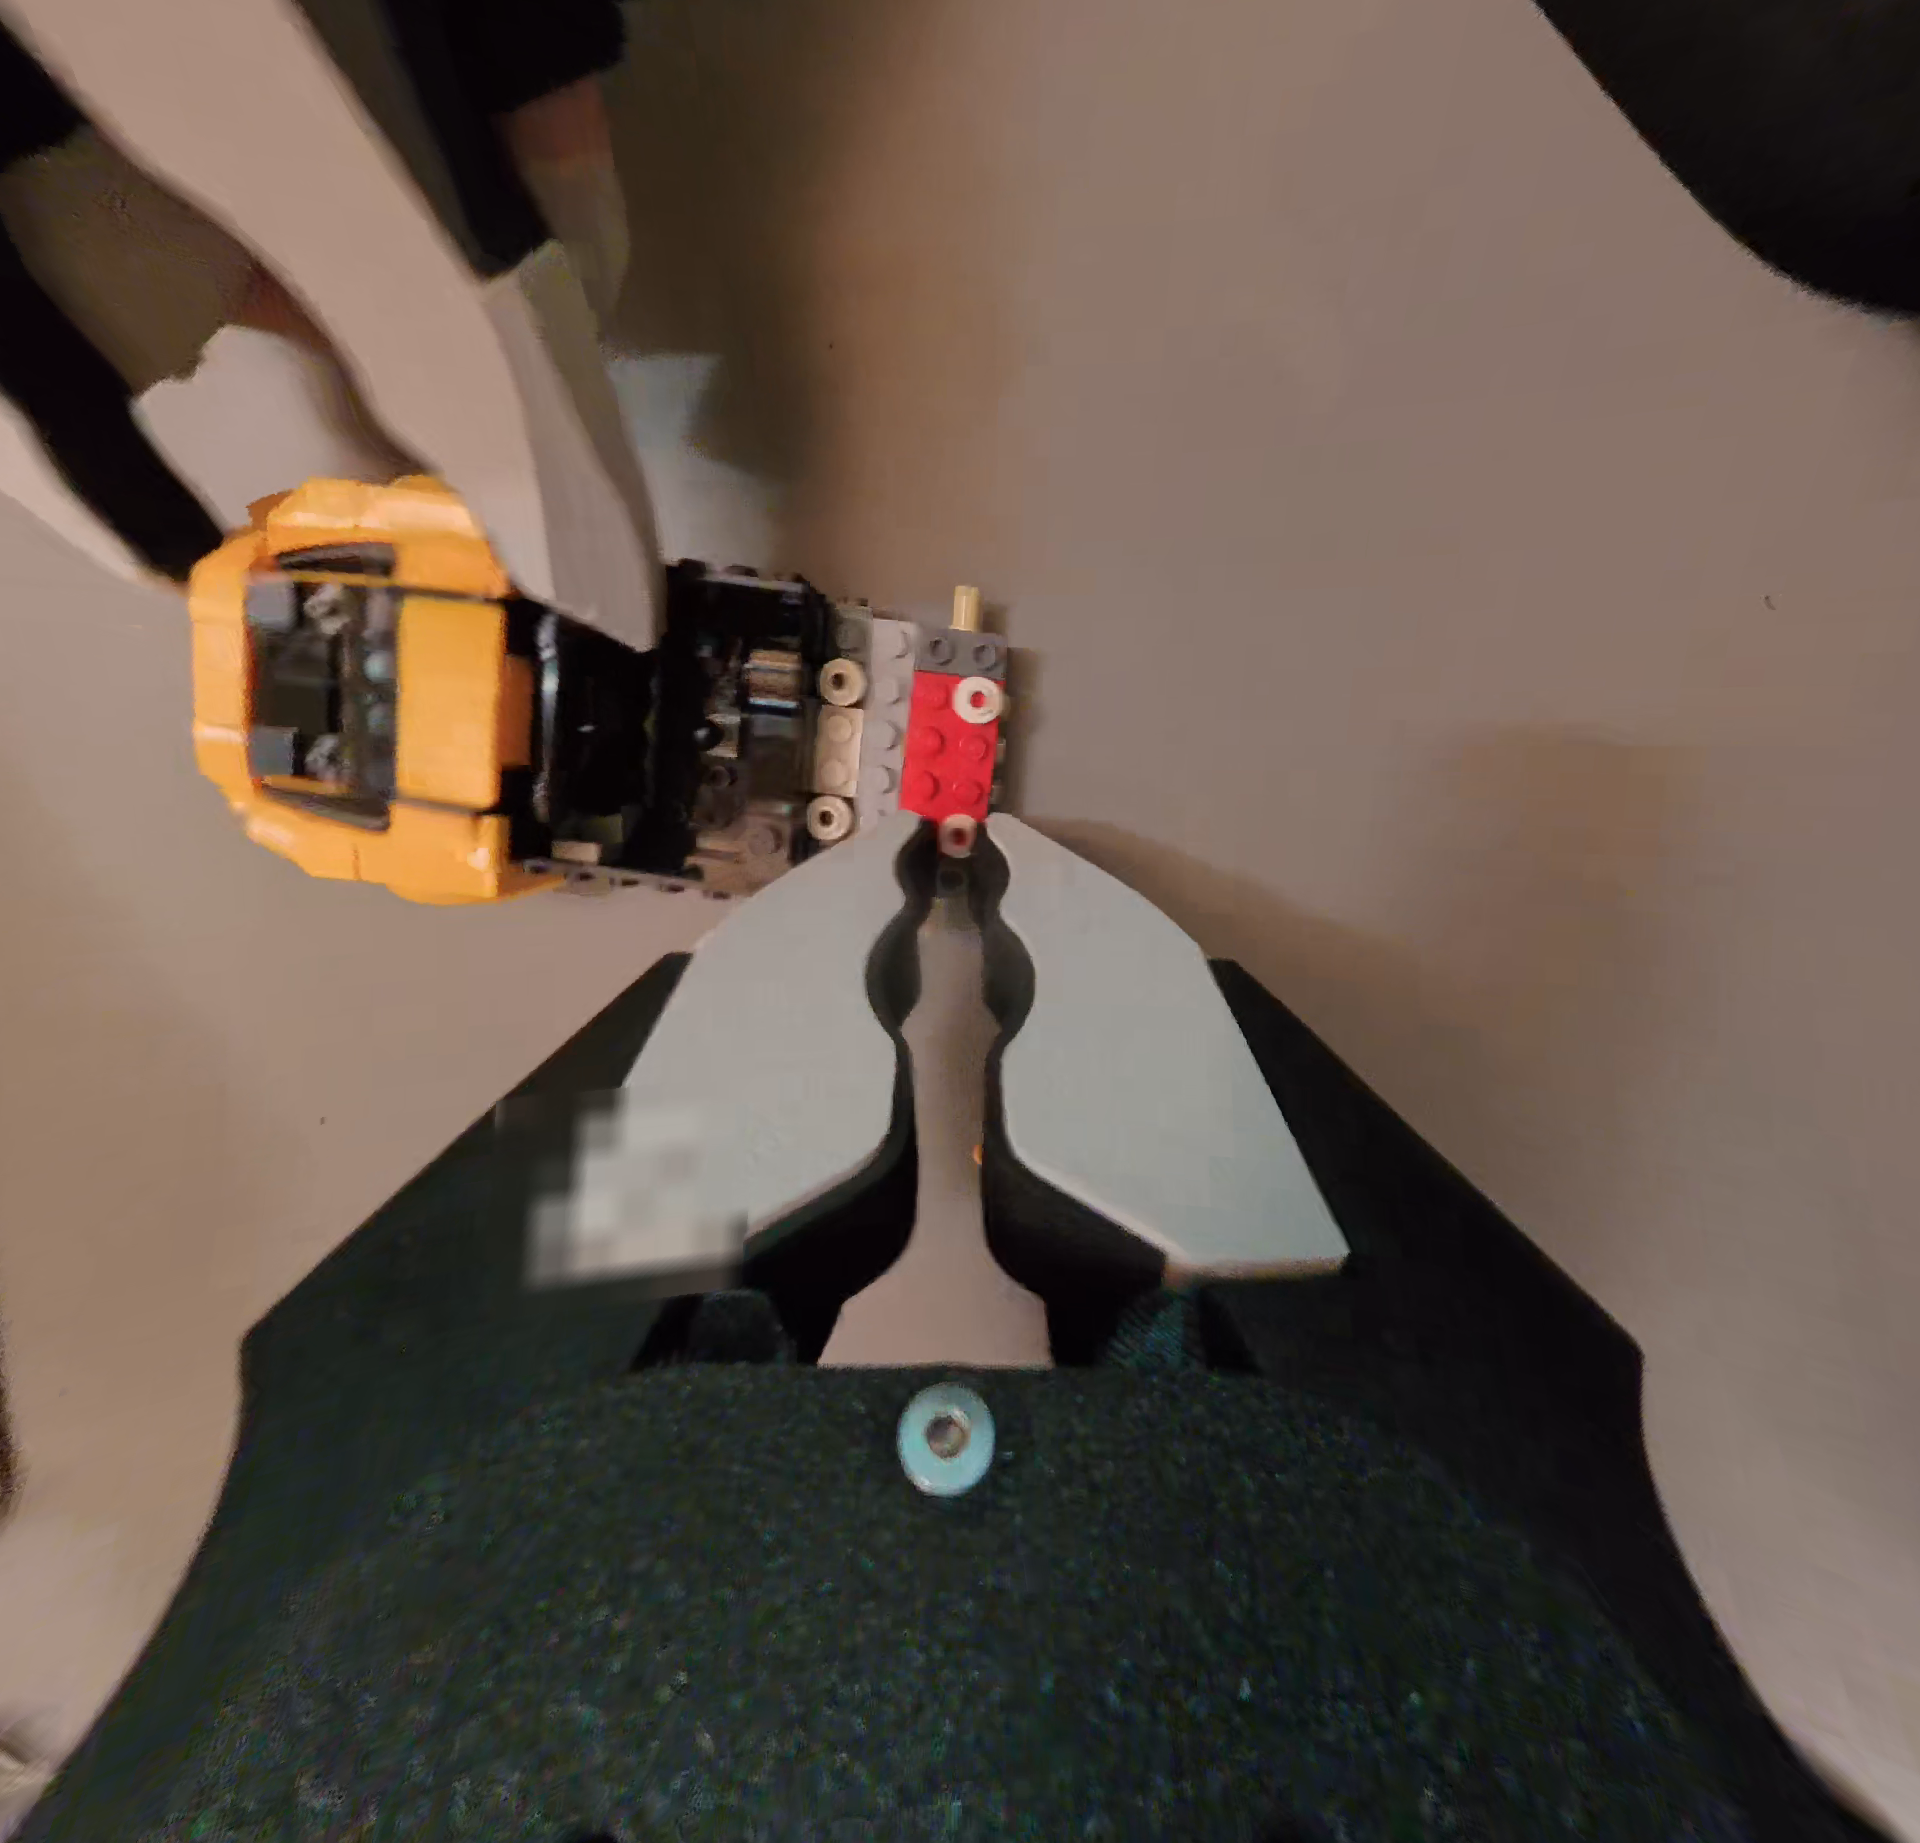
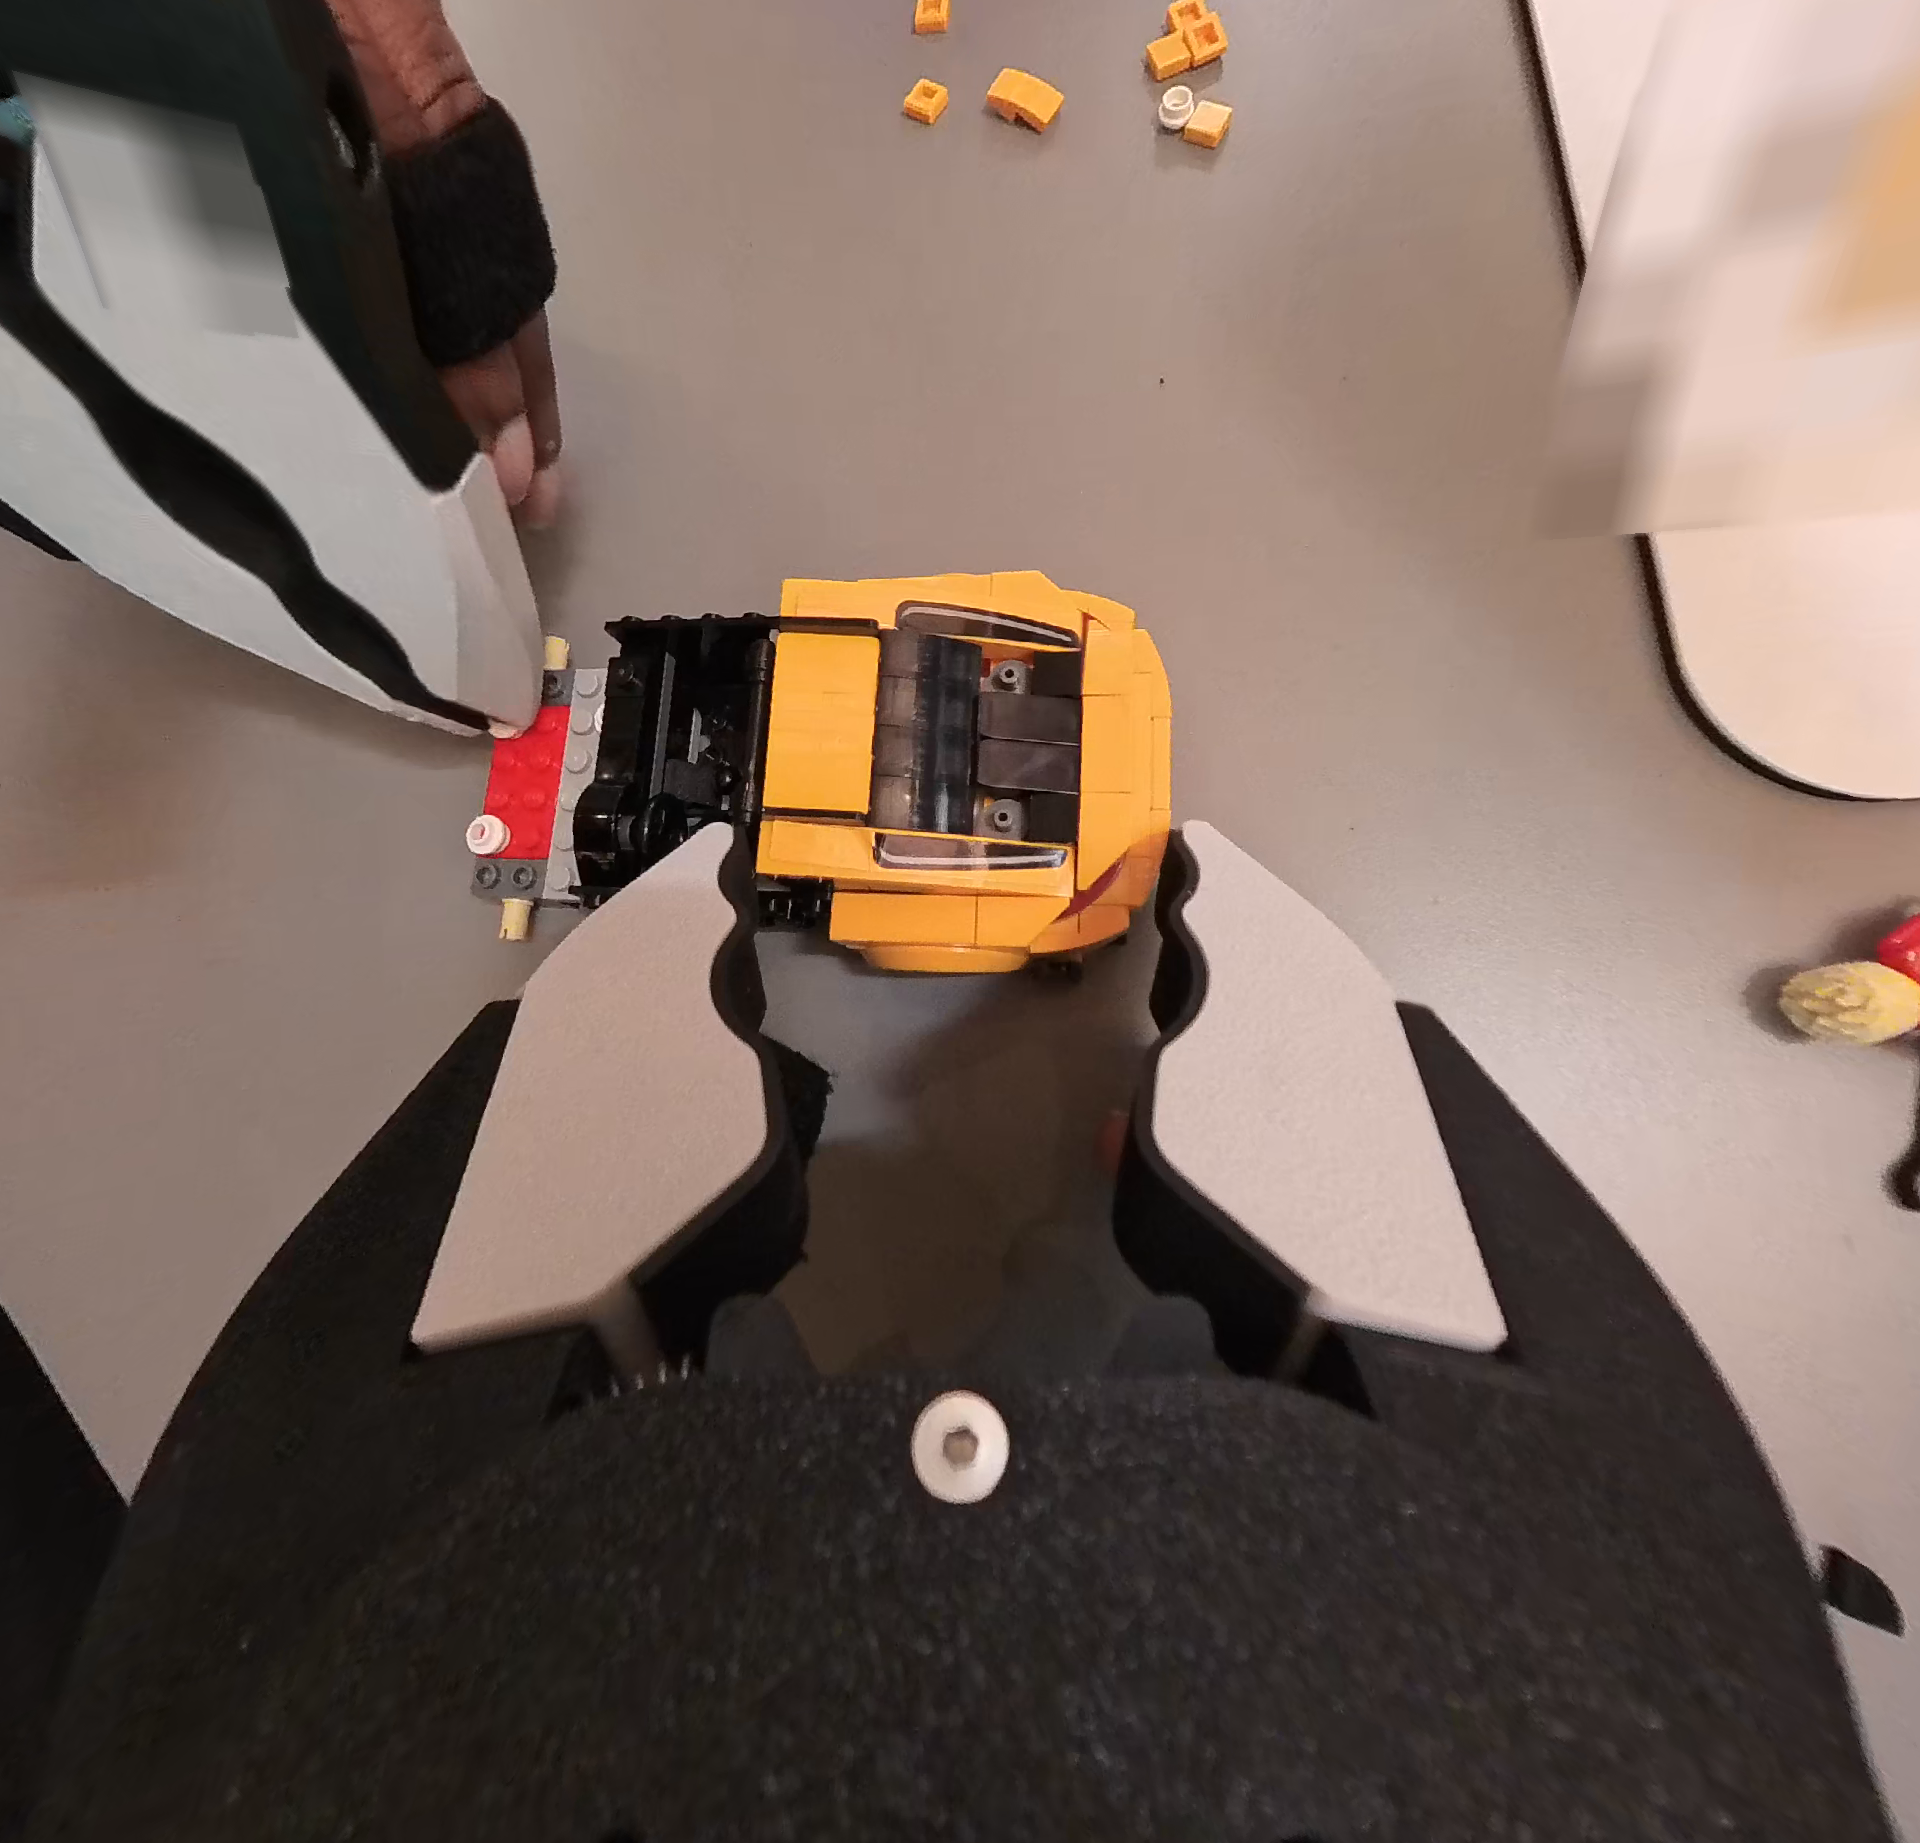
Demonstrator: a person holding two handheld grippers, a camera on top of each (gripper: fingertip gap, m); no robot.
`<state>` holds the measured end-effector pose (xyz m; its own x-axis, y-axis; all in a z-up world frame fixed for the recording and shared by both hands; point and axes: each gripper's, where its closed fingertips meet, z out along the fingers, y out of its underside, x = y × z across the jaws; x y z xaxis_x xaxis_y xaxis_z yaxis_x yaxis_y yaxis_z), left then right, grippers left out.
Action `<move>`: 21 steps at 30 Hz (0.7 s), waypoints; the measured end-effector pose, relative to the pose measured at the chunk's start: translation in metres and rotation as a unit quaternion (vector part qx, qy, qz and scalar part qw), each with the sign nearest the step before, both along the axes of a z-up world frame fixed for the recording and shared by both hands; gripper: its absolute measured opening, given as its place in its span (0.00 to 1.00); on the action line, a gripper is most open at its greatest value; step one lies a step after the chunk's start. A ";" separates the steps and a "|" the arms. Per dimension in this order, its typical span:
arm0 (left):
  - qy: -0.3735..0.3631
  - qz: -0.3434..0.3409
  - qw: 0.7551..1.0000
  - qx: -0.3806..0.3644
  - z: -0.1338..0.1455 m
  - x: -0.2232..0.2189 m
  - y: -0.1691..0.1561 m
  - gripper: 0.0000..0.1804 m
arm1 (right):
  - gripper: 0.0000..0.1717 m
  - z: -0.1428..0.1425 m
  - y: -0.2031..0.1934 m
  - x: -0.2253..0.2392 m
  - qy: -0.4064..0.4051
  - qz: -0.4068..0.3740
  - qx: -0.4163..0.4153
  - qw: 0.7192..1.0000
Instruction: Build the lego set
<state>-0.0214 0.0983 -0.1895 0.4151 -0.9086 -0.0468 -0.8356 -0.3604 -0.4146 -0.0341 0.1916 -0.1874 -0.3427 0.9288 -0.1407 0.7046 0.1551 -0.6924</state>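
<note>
A brick-built car stands on the grey table. It has a yellow body, an open black middle and a red plate at one end. My left gripper is shut on a small white round piece and holds it at the near corner of the red plate. It also shows in the right wrist view, tips on the plate. A second white round piece sits on the plate's far corner. My right gripper spans the yellow body, with a pad against each end.
Several loose yellow bricks and a small white round piece lie at the far side of the table. A white rounded object lies at the right, and a yellow and red item lies at the right edge. A gloved hand holds the left gripper.
</note>
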 end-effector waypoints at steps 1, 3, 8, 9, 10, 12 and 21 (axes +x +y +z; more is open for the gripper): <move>-0.012 0.019 1.000 0.006 0.001 -0.002 0.002 0.08 | 0.43 0.000 -0.001 0.000 -0.001 0.001 -0.001 1.000; -0.045 0.043 0.998 0.001 0.004 0.000 -0.001 0.15 | 0.43 0.000 -0.002 0.000 -0.004 -0.003 0.000 1.000; -0.093 0.104 0.988 0.062 0.009 -0.002 -0.001 0.17 | 0.43 0.000 -0.002 0.000 -0.016 -0.032 -0.002 0.999; -0.102 0.121 0.985 0.075 0.009 -0.004 0.000 0.16 | 0.43 -0.001 -0.002 0.000 -0.022 -0.048 -0.005 0.999; -0.108 0.136 0.981 0.088 0.010 -0.007 0.000 0.16 | 0.43 -0.001 -0.001 0.000 -0.027 -0.068 -0.008 0.997; -0.112 0.159 0.975 0.111 0.009 -0.014 -0.001 0.15 | 0.43 -0.002 -0.001 0.003 -0.034 -0.119 -0.018 0.992; -0.178 0.236 0.951 0.095 0.010 -0.028 -0.012 0.27 | 0.46 0.005 -0.023 0.043 -0.009 -0.310 -0.014 0.951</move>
<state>-0.0498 0.0860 -0.1793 0.7940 -0.6072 0.0285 -0.3943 -0.5501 -0.7362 0.0090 0.1689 -0.1824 0.2724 0.9471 -0.1694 0.6666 -0.3128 -0.6766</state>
